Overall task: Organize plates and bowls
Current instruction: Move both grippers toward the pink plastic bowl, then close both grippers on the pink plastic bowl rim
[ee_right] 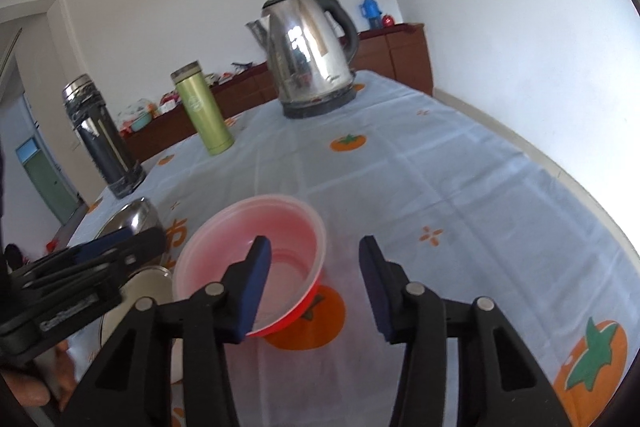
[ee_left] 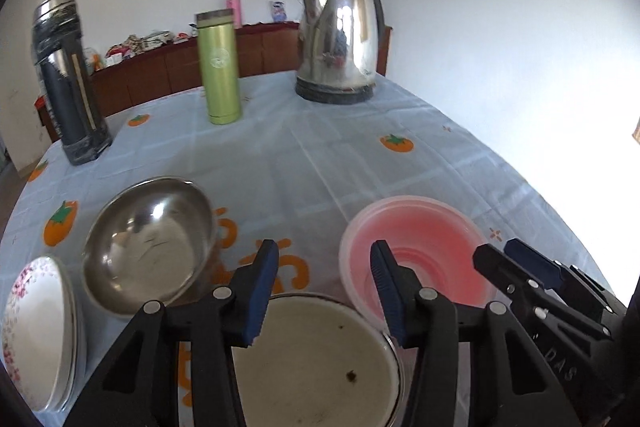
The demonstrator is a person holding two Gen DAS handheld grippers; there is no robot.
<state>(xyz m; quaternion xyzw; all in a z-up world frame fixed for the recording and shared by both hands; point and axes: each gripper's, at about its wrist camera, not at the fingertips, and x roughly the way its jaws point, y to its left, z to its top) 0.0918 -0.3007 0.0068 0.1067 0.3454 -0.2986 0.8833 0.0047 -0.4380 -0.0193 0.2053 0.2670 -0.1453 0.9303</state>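
Tablecloth (ee_left: 320,155) carries bowls; left gripper (ee_left: 324,287) and right gripper (ee_right: 316,283) part-open, holding nothing

Domestic room, likely a home dining area. Beyond the tongs: bench under persimmon-print cloth (ee_left: 320,163), electric kettle (ee_left: 340,39), thermos flasks (ee_left: 219,67). Cluttered wooden sideboard (ee_left: 160,75) behind.

Tablecloth (ee_left: 320,155): pale blue, orange persimmon prints. Bowl (ee_left: 416,251): translucent pink-red. Bowl (ee_left: 148,243): silver. Plate (ee_left: 36,335): white, pink florals. Flask (ee_left: 219,67): green. Kettle (ee_left: 340,35): silver, black base. Pads (ee_left: 262,291): blue.
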